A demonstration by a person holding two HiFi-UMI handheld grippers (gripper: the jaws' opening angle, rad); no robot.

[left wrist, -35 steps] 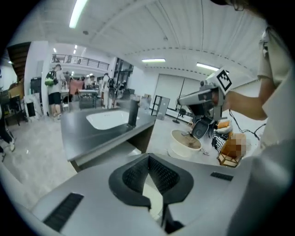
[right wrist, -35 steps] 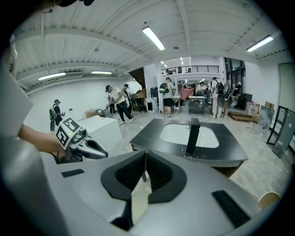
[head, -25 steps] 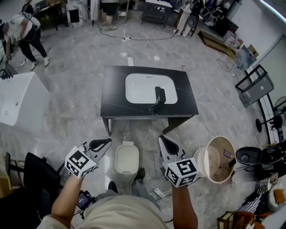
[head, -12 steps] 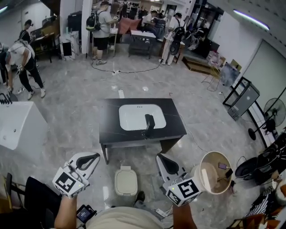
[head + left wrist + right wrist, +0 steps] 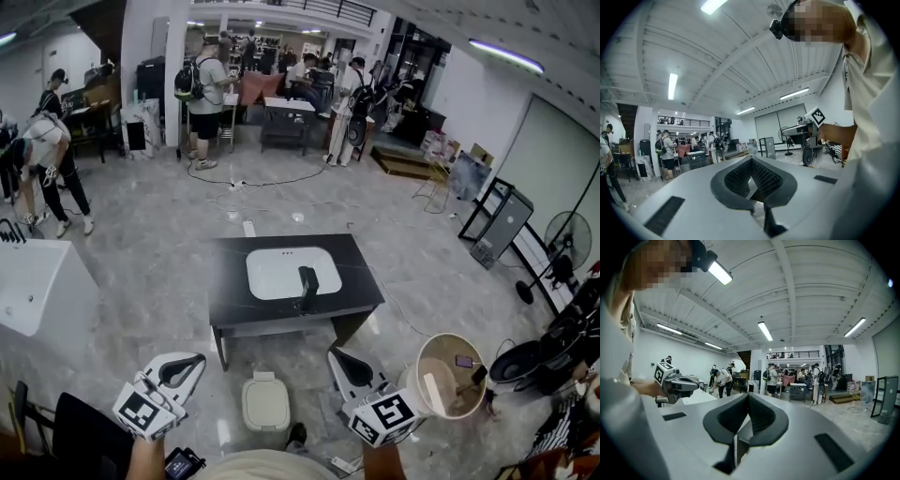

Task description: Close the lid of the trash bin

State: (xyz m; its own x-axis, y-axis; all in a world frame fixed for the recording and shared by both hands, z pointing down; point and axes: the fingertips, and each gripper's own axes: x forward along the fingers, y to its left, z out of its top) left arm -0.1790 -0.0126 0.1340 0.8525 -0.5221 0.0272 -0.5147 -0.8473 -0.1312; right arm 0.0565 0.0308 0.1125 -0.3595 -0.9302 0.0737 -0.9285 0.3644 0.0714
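A small cream trash bin stands on the floor between my two grippers in the head view, its lid lying flat and shut. My left gripper hovers to its left, jaws shut and holding nothing. To the bin's right, my right gripper is likewise shut and empty. Both point away from me toward the sink table and neither touches the bin. The left gripper view and the right gripper view look out level across the room, and the bin is hidden in both.
A black table with a white sink and a black tap stands just beyond the bin. A round tan bin, open, sits to the right. A white tub is at the left. Several people stand far back.
The head view has tilted up, so the table, bin and grippers sit lower in the frame and more of the room shows. Both grippers stay shut beside the closed bin.
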